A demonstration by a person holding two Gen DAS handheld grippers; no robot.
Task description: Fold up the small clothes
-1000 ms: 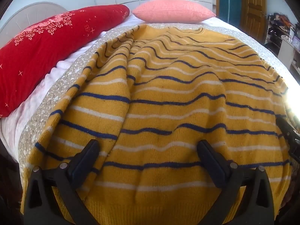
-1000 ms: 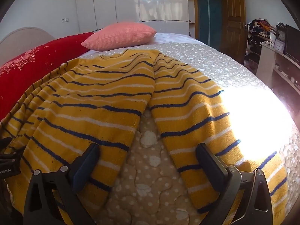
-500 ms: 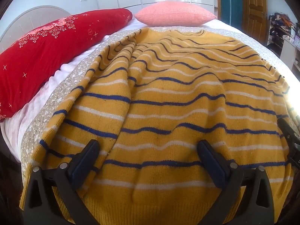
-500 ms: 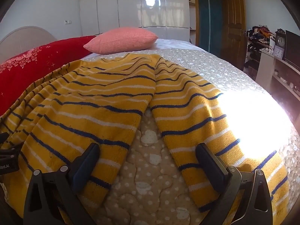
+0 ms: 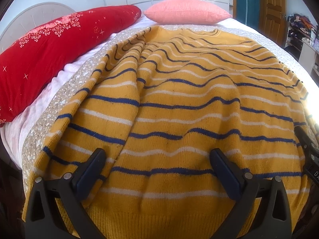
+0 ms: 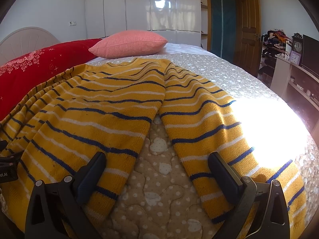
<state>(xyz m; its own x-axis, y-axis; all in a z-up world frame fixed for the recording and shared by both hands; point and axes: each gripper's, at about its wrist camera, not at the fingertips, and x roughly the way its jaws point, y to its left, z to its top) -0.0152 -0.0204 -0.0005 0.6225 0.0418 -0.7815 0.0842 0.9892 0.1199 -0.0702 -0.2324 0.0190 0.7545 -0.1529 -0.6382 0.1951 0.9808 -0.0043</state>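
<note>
The yellow striped sweater (image 5: pixel 179 115) lies spread on the quilted bedspread (image 6: pixel 159 195), its ribbed hem just below and between my left gripper (image 5: pixel 157 171) jaws; those jaws stand wide apart, holding nothing. My right gripper (image 6: pixel 156 171) is also spread wide and empty — between its jaws I see bare quilt, with the body edge at the left jaw and the right sleeve (image 6: pixel 209 131) running under the right jaw. I judge the fold has not begun; the sleeve comes first. To do it well I'd pinch near the cuff, close to my right jaw, lift low, and carry it across the body — keeping the knit from dragging. Beyond the jaws sit a pink cushion (image 6: pixel 129 43) and a red pillow (image 5: pixel 55 49).
</note>
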